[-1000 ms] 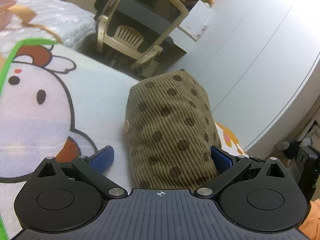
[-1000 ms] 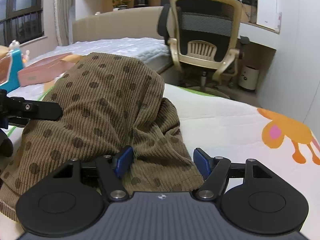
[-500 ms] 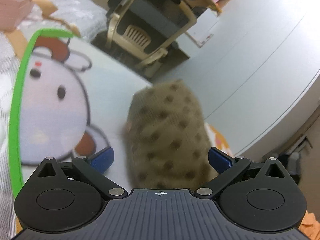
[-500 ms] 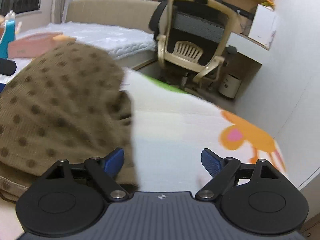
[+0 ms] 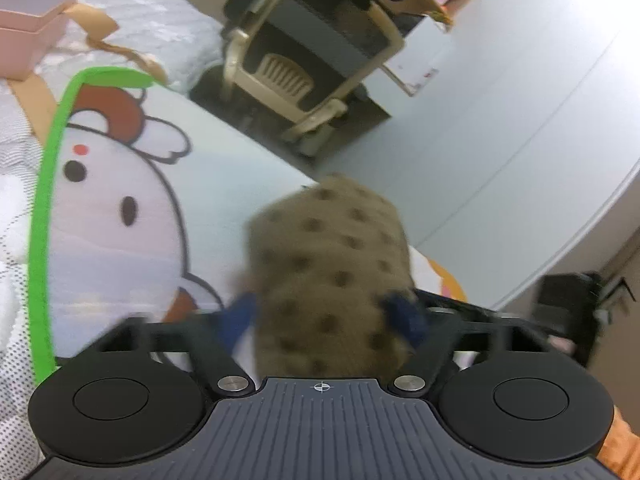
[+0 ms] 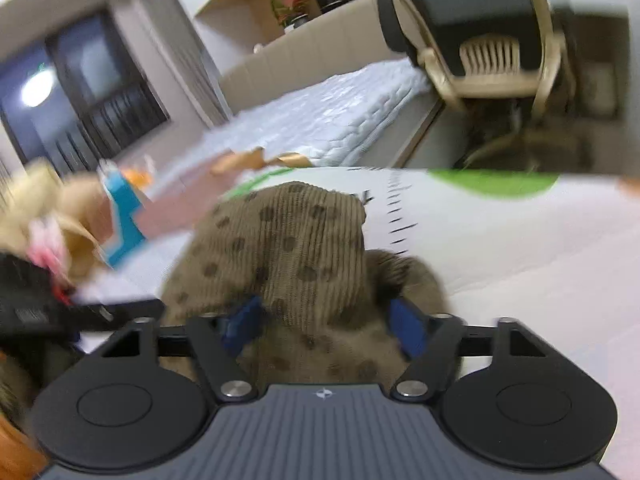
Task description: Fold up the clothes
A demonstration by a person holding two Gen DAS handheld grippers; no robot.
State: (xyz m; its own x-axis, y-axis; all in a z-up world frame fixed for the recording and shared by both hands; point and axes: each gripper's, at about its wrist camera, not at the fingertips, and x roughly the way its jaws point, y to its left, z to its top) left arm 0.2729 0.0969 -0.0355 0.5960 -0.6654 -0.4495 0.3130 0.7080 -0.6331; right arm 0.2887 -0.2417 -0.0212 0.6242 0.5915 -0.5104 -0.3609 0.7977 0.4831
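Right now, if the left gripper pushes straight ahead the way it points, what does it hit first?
The brown dotted garment: it already sits bunched between the left gripper fingers and fills the line ahead. Beyond it lies the cartoon-print cover; blur hides the depth.

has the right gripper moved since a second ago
Yes. The right gripper has swung left: the office chair sat top centre of its view, now top right.
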